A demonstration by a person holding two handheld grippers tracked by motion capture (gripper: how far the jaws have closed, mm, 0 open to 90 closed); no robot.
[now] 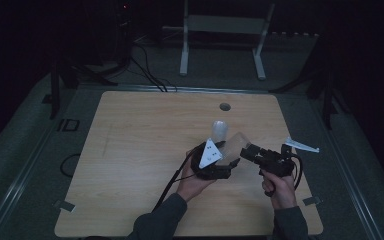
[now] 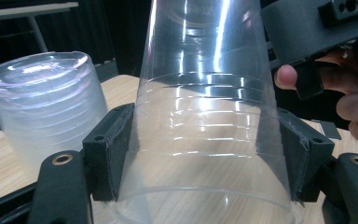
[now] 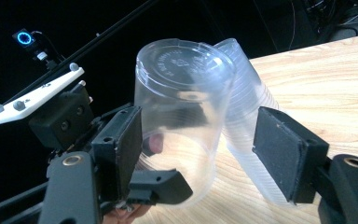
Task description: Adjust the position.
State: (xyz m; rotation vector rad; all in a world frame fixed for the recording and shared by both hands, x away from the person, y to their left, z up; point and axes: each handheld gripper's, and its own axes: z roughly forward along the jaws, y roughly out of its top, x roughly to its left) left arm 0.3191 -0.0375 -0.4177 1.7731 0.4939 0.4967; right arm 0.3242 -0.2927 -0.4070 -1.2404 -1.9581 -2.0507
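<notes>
A clear plastic cup (image 1: pixel 238 142) is held off the wooden table, tilted, with my left gripper (image 1: pixel 232 158) shut on its lower wall. In the left gripper view both pads press the cup (image 2: pixel 205 116) from either side. A stack of several clear cups (image 1: pixel 220 131) stands upside down just behind it on the table (image 1: pixel 130 150). My right gripper (image 1: pixel 248 151) faces the same cup's closed end from the right. In the right gripper view the cup (image 3: pixel 182 107) lies between its open jaws, the right pad (image 3: pixel 286 151) apart from it, with the stack (image 3: pixel 249 126) behind.
A round cable hole (image 1: pixel 225 106) lies near the table's far edge. Behind the table stand a white frame (image 1: pixel 222 25) and dark stands, with cables on the floor. In the left gripper view the stack (image 2: pixel 46 102) stands close at the left.
</notes>
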